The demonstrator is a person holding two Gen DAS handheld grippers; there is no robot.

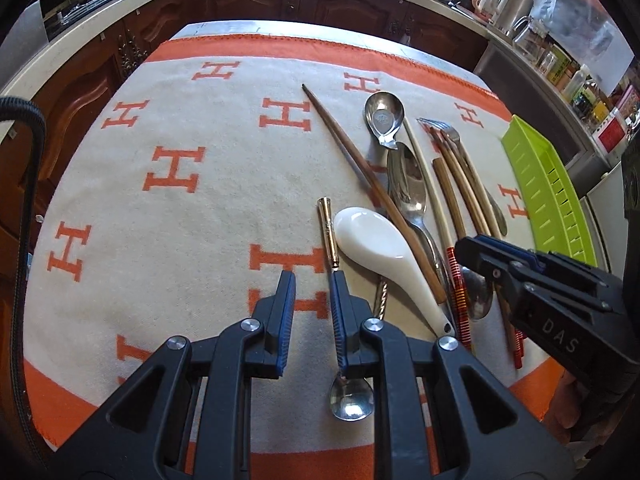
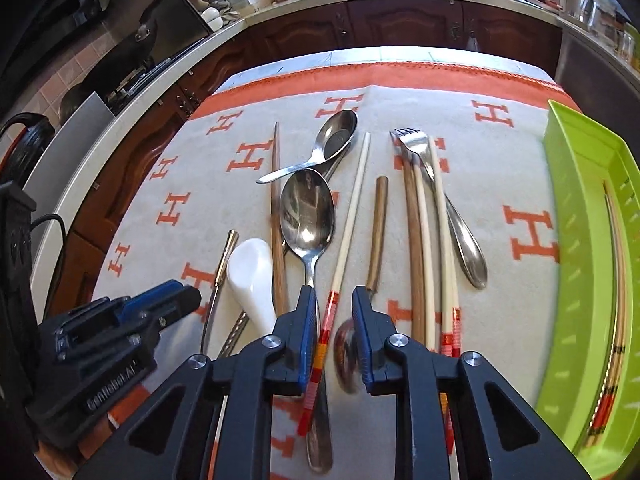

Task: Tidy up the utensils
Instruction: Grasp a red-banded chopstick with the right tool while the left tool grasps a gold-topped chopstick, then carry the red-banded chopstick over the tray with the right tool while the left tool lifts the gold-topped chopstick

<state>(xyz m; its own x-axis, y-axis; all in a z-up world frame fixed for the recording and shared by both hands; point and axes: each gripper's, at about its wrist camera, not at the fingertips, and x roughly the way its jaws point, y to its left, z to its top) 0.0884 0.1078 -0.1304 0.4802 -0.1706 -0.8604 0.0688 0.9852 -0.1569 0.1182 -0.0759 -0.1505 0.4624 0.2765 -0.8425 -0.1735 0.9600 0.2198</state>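
1. Cloth [image 1: 180, 208] carries scattered utensils; tray [image 2: 576, 216] at its right edge already holds chopsticks [image 2: 614, 320]
2. Right gripper [image 2: 332, 332], jaws narrowly apart and empty, straddles a striped chopstick [image 2: 344, 264]: sorting is under way, and next it likely must clamp and lift
3. Left gripper [image 1: 312, 312], narrowly open, holds nothing beside the white spoon [image 1: 380, 248]

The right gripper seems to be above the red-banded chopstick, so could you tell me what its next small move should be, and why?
Probably lower the right gripper a little further and close. Its jaws stand apart, the pale chopstick with red bands runs up between them without visible pad contact, and the green tray on the right already holds similar chopsticks.
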